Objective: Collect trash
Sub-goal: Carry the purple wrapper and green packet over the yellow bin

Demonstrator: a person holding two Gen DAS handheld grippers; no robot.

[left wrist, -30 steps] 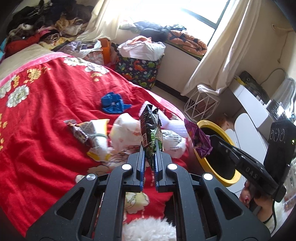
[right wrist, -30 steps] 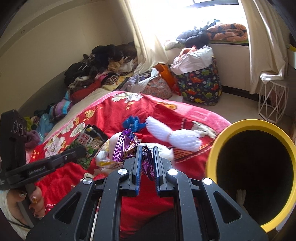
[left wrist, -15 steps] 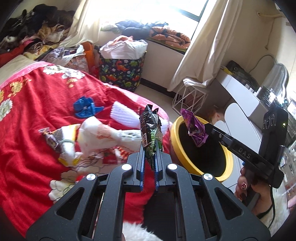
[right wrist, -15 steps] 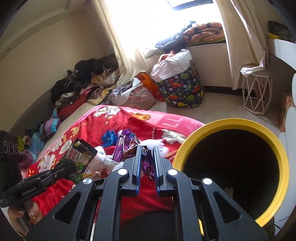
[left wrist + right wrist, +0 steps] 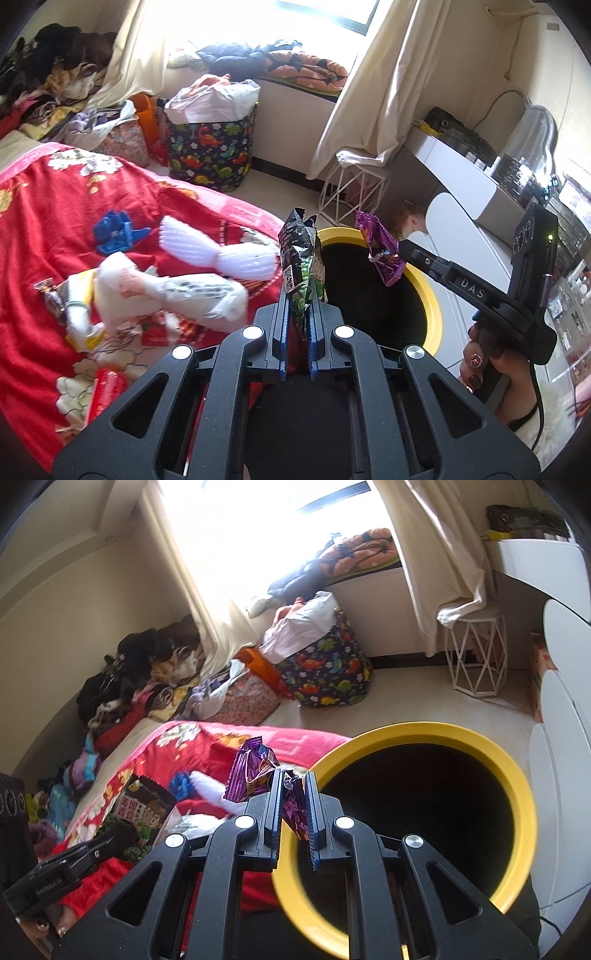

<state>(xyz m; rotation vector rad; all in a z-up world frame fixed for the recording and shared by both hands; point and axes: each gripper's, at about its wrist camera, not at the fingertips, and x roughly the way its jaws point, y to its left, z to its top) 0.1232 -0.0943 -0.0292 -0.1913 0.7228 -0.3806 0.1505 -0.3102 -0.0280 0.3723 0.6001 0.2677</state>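
Two wrappers are in your grippers: the left gripper (image 5: 298,295) is clenched on a dark green snack bag (image 5: 301,258) at the yellow-rimmed bin (image 5: 430,295), the right gripper (image 5: 293,805) pinches a purple wrapper (image 5: 251,771) over its rim — neither dropped yet. Left on the red blanket (image 5: 44,221): white foam netting (image 5: 207,251), a printed plastic bag (image 5: 177,291), blue scrap (image 5: 114,232). Legible writing — "DAS" on the right gripper's arm.

I see a purple wrapper (image 5: 251,775), a black-and-green snack bag (image 5: 301,258), a yellow-rimmed black bin (image 5: 524,794), a red flowered blanket (image 5: 55,206), a dinosaur-print hamper (image 5: 210,151).
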